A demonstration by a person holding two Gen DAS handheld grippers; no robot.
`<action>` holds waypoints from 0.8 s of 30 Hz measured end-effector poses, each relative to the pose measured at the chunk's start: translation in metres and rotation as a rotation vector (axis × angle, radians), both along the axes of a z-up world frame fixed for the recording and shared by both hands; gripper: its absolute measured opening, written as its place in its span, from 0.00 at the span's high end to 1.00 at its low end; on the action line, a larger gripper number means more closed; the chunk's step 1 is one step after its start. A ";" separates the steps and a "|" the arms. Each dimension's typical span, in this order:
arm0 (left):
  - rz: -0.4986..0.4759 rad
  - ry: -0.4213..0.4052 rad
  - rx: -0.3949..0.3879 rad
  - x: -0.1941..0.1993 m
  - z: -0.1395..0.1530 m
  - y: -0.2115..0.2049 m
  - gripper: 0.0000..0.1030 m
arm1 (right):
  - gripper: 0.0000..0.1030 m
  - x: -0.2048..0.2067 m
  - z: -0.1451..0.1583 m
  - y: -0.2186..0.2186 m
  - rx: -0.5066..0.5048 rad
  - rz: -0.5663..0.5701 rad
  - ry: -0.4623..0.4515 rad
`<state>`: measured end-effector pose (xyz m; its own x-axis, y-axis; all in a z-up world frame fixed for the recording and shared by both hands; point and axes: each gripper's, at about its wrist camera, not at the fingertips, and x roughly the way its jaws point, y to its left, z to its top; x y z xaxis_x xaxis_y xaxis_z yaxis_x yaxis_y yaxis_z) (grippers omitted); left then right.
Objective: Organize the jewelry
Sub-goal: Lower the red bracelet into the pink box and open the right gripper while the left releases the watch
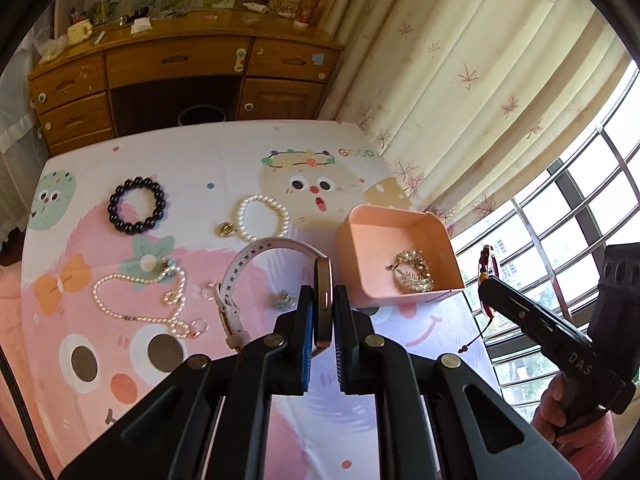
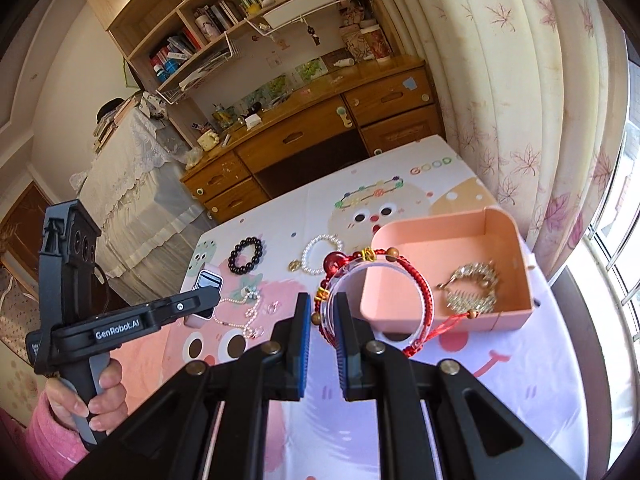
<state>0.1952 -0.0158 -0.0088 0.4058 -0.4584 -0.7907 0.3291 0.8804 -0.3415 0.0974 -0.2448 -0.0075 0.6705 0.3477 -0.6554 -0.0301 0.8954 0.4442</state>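
Above the patterned surface (image 1: 224, 148): left tongs (image 1: 323, 308) clamped on watch (image 1: 322, 300), right tongs (image 2: 323, 316) on red bracelet (image 2: 400, 268). Lower each fully inside the pink box (image 2: 508, 232) before releasing.

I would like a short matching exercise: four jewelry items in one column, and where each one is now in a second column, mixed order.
Items:
1. smartwatch
2. red bracelet
3. gold hair comb
4. black bead bracelet

Places:
A. inside the pink box
B. lying on the cartoon cloth
C. between the left gripper fingers
D. between the right gripper fingers

Pairs: 1-C, 2-D, 3-A, 4-B
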 end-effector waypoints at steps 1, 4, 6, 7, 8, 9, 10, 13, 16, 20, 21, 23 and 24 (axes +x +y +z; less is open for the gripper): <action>0.001 -0.005 0.005 0.001 0.002 -0.008 0.93 | 0.89 0.003 0.001 -0.007 0.001 0.002 -0.005; 0.011 0.001 -0.031 0.007 0.005 -0.030 0.93 | 0.89 0.016 0.001 -0.022 -0.012 0.013 -0.007; 0.020 0.015 -0.075 0.015 0.005 -0.045 0.93 | 0.89 0.025 0.001 -0.031 -0.026 0.023 -0.002; 0.025 0.013 -0.085 0.018 0.005 -0.053 0.93 | 0.89 0.028 0.000 -0.035 -0.025 0.029 0.000; 0.028 0.008 -0.092 0.022 0.005 -0.059 0.93 | 0.89 0.032 -0.001 -0.040 -0.025 0.037 0.001; 0.031 0.008 -0.100 0.025 0.004 -0.066 0.93 | 0.89 0.035 -0.002 -0.045 -0.028 0.041 0.000; 0.040 0.020 -0.113 0.030 0.001 -0.073 0.93 | 0.89 0.039 -0.004 -0.049 -0.030 0.046 0.003; 0.054 0.051 -0.145 0.043 -0.008 -0.085 0.93 | 0.89 0.051 -0.014 -0.063 -0.040 0.073 0.023; 0.046 0.070 -0.125 0.049 -0.015 -0.097 0.93 | 0.89 0.062 -0.025 -0.071 -0.068 0.086 0.051; 0.053 0.101 -0.092 0.049 -0.022 -0.105 0.50 | 0.82 0.072 -0.041 -0.073 -0.116 0.095 0.110; 0.080 0.091 -0.076 0.048 -0.022 -0.103 0.25 | 0.72 0.075 -0.045 -0.073 -0.136 0.089 0.135; 0.136 0.065 -0.075 0.044 -0.021 -0.096 0.19 | 0.65 0.076 -0.049 -0.075 -0.144 0.085 0.149; 0.151 0.071 -0.084 0.043 -0.021 -0.092 0.19 | 0.65 0.075 -0.050 -0.076 -0.139 0.087 0.149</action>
